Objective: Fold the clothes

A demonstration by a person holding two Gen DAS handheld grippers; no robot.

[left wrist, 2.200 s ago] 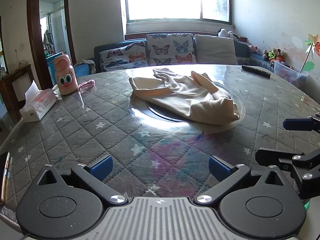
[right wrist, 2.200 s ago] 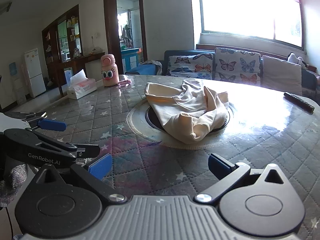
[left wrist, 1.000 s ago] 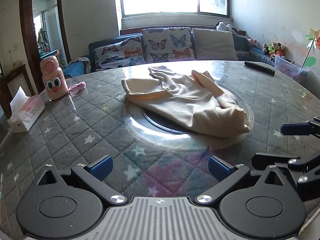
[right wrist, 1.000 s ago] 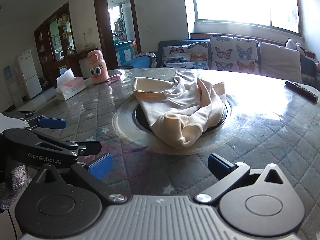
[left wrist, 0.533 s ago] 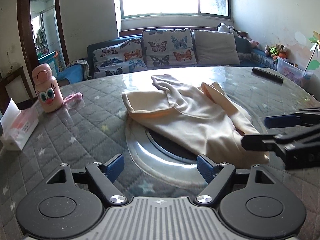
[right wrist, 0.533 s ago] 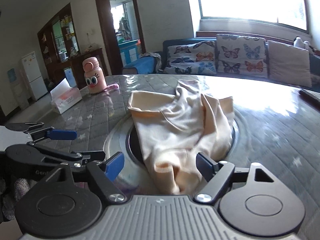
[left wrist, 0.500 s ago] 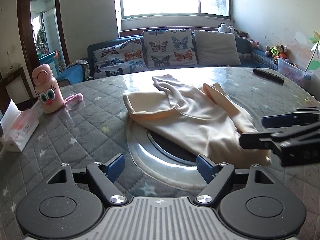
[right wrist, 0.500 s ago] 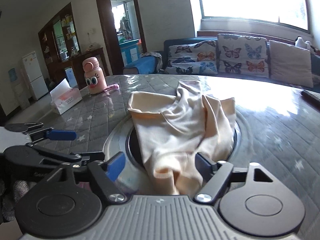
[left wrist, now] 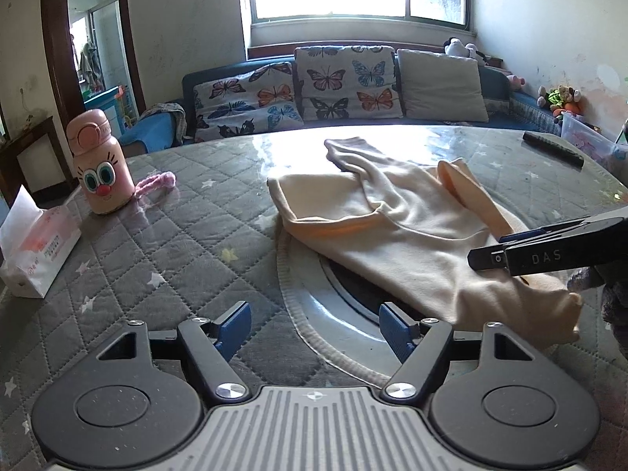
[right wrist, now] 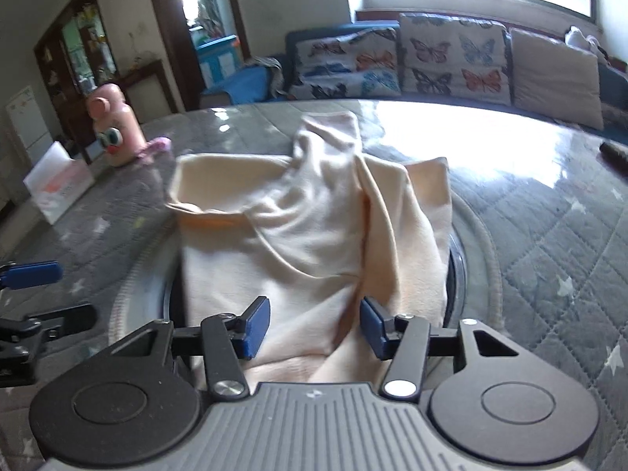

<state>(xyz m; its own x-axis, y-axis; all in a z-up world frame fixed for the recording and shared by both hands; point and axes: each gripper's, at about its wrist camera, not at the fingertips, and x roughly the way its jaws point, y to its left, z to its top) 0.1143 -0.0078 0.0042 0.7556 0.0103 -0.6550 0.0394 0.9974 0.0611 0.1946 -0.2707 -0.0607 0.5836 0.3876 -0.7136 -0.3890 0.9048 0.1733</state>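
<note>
A crumpled cream garment point(left wrist: 396, 231) lies on the round turntable point(left wrist: 314, 314) in the middle of the quilted table; it also shows in the right wrist view point(right wrist: 310, 235). My left gripper point(left wrist: 316, 324) is open and empty, low over the table at the turntable's near left rim, short of the cloth. My right gripper point(right wrist: 314, 327) is open with its blue pads on either side of the garment's near end. In the left wrist view the right gripper point(left wrist: 549, 251) reaches in from the right over the cloth.
A pink cartoon bottle point(left wrist: 100, 165) with a pink strap and a tissue box point(left wrist: 33, 251) stand at the left of the table. A black remote point(left wrist: 553, 149) lies at the far right. A sofa with butterfly cushions point(left wrist: 333, 86) stands behind the table.
Both grippers have moved forward toward the garment. The right gripper has come down over the garment's near end, and both sets of fingers have narrowed somewhat while staying open.
</note>
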